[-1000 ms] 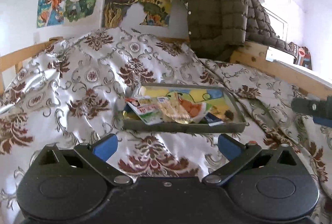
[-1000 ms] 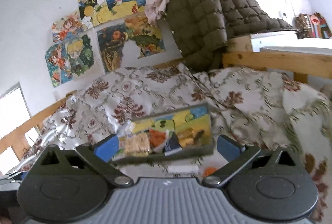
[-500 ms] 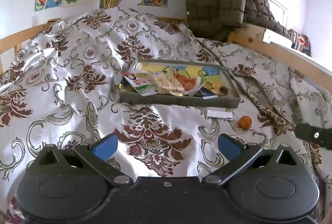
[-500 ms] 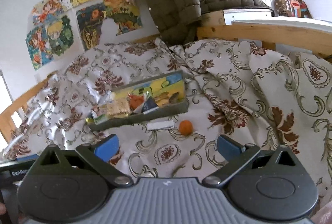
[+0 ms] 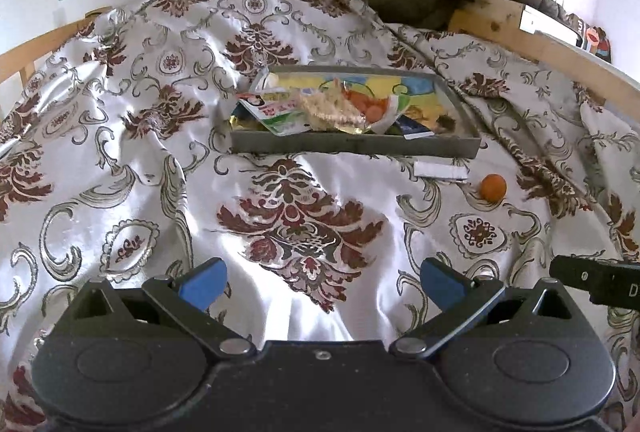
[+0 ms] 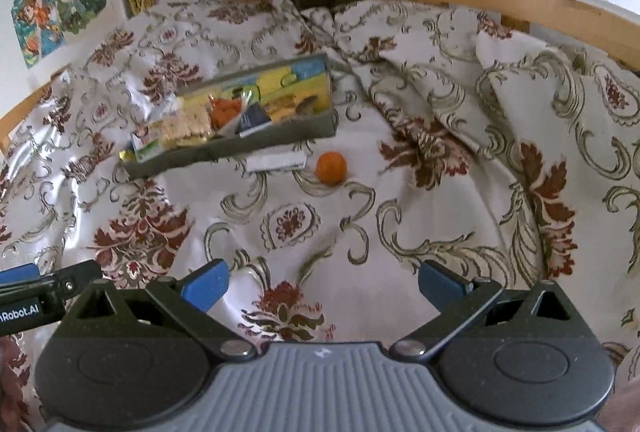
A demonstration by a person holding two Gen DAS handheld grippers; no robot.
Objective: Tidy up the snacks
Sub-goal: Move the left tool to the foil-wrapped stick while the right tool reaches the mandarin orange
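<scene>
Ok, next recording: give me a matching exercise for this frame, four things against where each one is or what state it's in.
Things:
1. orange fruit
2. white packet
3. snack bags
4. left gripper

Places or states:
A. piled inside the tray
B. open, holding nothing
C. flat on the bedspread, right against the tray's front wall
D. loose on the bedspread, clear of the tray

Pairs: 1-D, 2-C, 3-A, 4-B

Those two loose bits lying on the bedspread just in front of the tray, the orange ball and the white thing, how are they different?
The orange ball is round and bright orange; the white packet is flat, oblong and pale. The ball stands proud of the bedspread, while the packet lies flush on it. The packet lies close against the tray; the ball sits a little further from it. Both lie outside the tray, and neither open gripper touches them.
</scene>
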